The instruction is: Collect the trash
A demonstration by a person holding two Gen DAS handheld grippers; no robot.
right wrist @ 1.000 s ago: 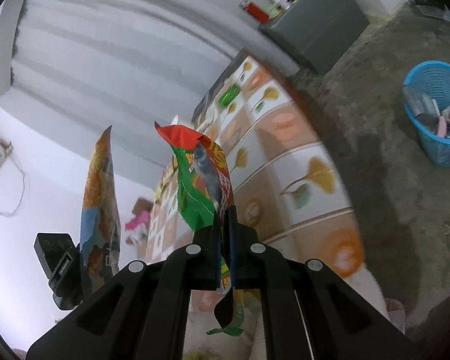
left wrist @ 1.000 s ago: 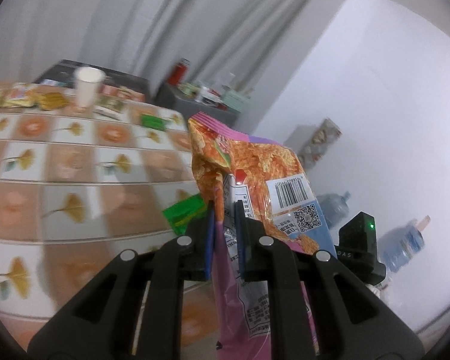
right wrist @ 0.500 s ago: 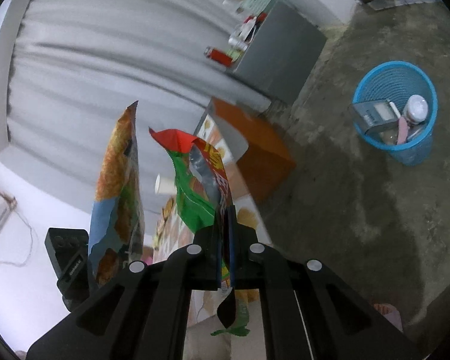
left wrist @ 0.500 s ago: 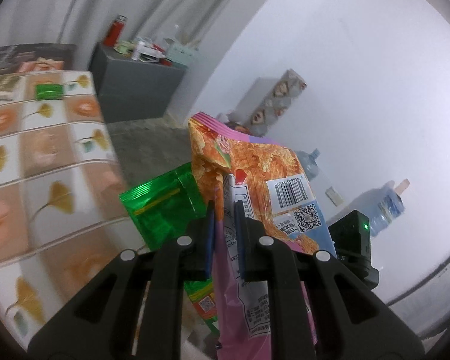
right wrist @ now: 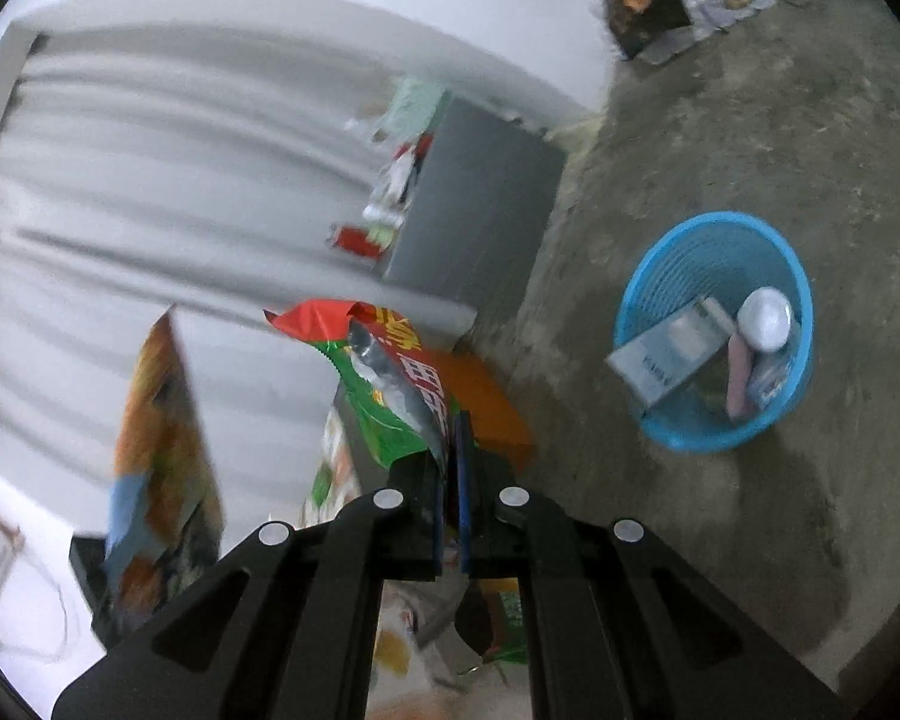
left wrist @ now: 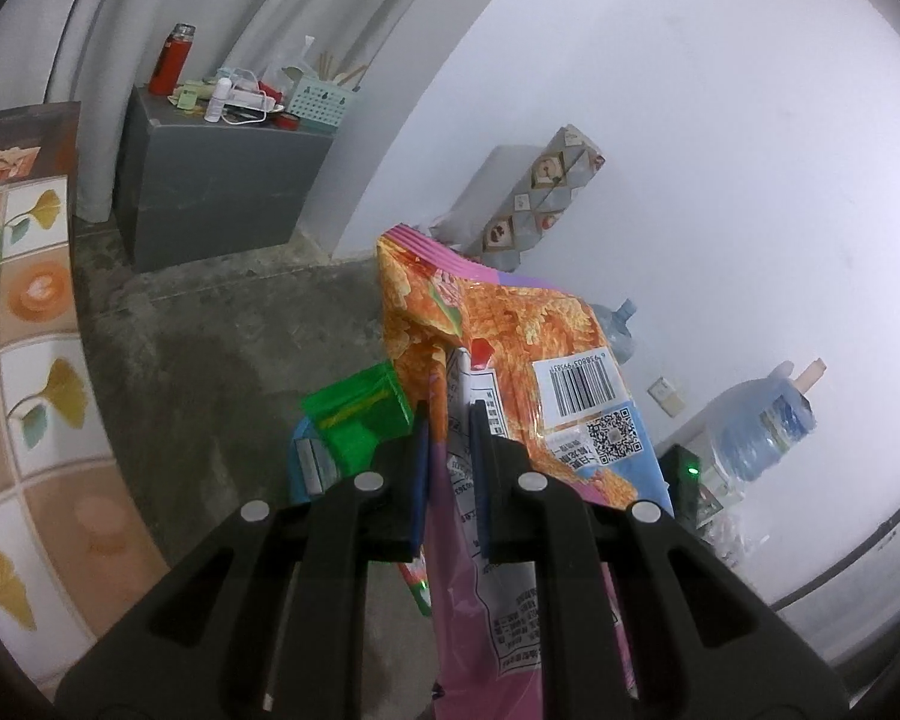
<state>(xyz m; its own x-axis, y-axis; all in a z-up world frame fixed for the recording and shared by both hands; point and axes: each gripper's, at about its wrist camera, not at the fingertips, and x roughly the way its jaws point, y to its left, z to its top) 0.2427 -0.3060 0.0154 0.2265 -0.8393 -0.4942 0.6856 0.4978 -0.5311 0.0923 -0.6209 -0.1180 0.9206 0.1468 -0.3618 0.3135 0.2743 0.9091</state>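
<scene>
A: While the left gripper (left wrist: 450,420) points out over the grey concrete floor (left wrist: 210,348), what sits between its fingers?

B: Its jaws stand narrow, pinched on a crinkled orange-and-pink plastic snack bag with a barcode and a QR code (left wrist: 510,348), which stands upright out of them toward twelve o'clock. At nine o'clock of that view runs the edge of the table covered in a leaf-patterned tile cloth (left wrist: 30,360); at eleven o'clock a grey cabinet (left wrist: 210,192) carries a red flask (left wrist: 174,60) and small clutter. Just at ten o'clock of the fingers a green wrapper shows.

A: Is that the one the other tool has?

B: Seemingly. The right gripper (right wrist: 448,438) has its jaws fully together, clamped on a crumpled green-and-red foil snack wrapper (right wrist: 384,378) that rises toward eleven o'clock. At nine o'clock of the right view the orange bag shows again, blurred.

A: And the bin?

B: A round blue plastic mesh waste basket (right wrist: 690,276) stands on the floor at two o'clock of the right gripper, well apart, already holding a grey box (right wrist: 666,354), a white round lid (right wrist: 765,318) and other bits.
</scene>
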